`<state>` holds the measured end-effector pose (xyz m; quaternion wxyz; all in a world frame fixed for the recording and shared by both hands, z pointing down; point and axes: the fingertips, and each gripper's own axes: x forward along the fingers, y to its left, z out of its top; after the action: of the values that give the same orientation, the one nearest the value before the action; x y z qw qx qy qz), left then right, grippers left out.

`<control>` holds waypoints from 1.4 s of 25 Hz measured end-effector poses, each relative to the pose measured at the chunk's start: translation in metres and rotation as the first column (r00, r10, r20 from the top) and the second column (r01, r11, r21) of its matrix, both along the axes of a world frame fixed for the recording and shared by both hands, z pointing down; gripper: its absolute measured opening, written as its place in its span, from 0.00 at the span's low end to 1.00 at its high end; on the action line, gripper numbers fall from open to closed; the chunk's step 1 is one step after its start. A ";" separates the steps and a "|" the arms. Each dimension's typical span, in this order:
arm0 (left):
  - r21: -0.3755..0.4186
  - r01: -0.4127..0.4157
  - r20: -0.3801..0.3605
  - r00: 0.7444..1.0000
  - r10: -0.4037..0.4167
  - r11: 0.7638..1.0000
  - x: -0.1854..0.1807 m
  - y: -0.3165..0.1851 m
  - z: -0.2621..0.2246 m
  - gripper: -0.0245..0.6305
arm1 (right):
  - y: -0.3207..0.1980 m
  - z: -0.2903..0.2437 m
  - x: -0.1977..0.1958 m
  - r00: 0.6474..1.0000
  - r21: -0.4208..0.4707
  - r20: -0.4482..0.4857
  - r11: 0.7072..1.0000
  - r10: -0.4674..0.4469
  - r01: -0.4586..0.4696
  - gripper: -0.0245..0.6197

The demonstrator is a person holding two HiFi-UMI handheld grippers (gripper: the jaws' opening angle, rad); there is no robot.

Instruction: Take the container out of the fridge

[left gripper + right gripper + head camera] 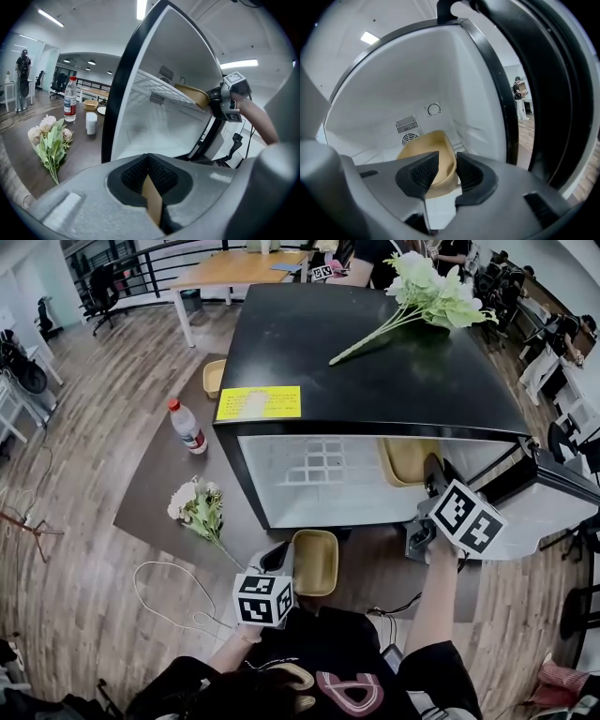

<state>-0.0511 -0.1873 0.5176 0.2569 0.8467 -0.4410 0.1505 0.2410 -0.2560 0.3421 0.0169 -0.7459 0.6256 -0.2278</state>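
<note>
The fridge (375, 362) stands on a dark mat (150, 493) with its door (553, 502) swung open to the right. Inside, a tan container (408, 457) sits on the wire shelf (319, 465), towards the right wall; it is the only thing seen in the white interior. In the right gripper view its inside shows bare tan.

The right gripper (433, 482) reaches into the fridge. Its fingers (423, 172) are spread, with the container's near rim (449, 161) between them; the rim lies close to the right finger and a gap shows at the left one.

The left gripper (279, 561) is low in front of the fridge. Its fingers (161, 174) are pressed together on the thin tan edge (152, 201) of a second container (316, 563), whose inside also looks bare.

A third container (214, 378) lies on the mat behind the fridge; what it holds cannot be made out. A bottle (187, 426) with a red cap stands left of the fridge, with flowers (197, 507) lying nearer the person. A second bunch (427, 292) rests on the fridge top.
</note>
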 end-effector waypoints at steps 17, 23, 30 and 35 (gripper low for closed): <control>-0.053 0.055 0.009 0.998 -0.055 0.997 -0.010 -0.002 0.012 0.05 | 0.010 -0.001 0.008 0.997 0.060 0.035 0.996 0.071 -0.073 0.11; -0.063 0.056 0.024 0.998 -0.055 0.996 -0.011 0.000 0.017 0.05 | 0.017 -0.011 0.003 0.998 0.094 0.022 0.994 0.055 -0.057 0.10; -0.034 0.003 -0.005 1.000 -0.003 0.999 -0.003 0.005 0.010 0.05 | 0.032 -0.010 -0.007 0.999 0.090 0.017 0.995 0.039 -0.041 0.10; 0.014 -0.034 -0.056 0.998 0.035 0.999 0.004 0.009 0.000 0.05 | 0.048 -0.003 -0.011 0.998 0.093 0.038 0.995 0.043 -0.046 0.10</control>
<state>-0.0473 -0.1787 0.5171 0.2610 0.8597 -0.4200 0.1283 0.2296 -0.2082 0.3392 0.0684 -0.7537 0.6185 -0.2112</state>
